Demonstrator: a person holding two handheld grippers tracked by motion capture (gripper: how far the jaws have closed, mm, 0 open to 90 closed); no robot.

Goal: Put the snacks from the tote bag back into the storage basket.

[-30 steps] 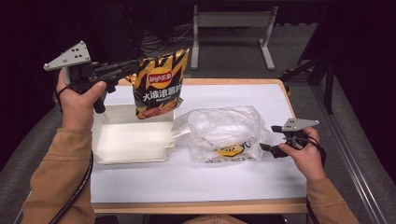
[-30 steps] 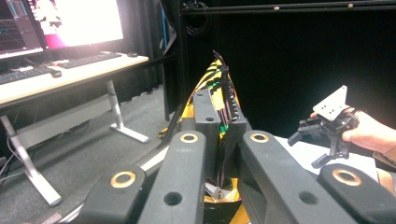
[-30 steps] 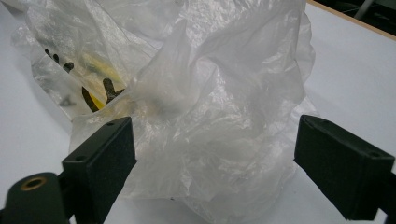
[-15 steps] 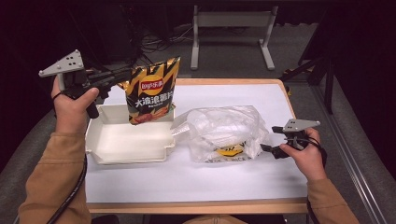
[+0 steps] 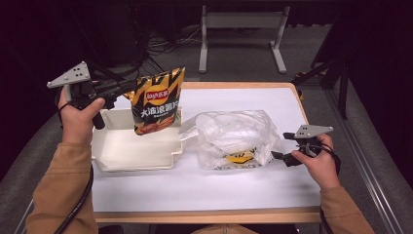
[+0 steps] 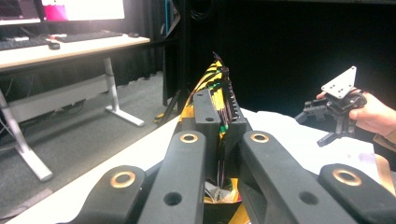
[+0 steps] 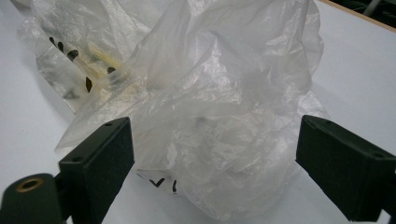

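Foil chip bag (image 5: 158, 101) hangs from the left gripper (image 5: 125, 91), clamped by its upper corner; in the left gripper view the jaws are closed on the bag's top seam (image 6: 219, 100). Over the last second the hand has carried the bag leftward, and the white tray (image 5: 130, 152) has shifted with it toward the table's left edge. The bag's lower end appears to hang inside the tray, though contact cannot be confirmed. Judgement: placement into the tray is close. The right gripper (image 5: 281, 157), jaws spread wide, rests at the clear plastic bag (image 7: 219, 107) near the table's right edge, gripping nothing.
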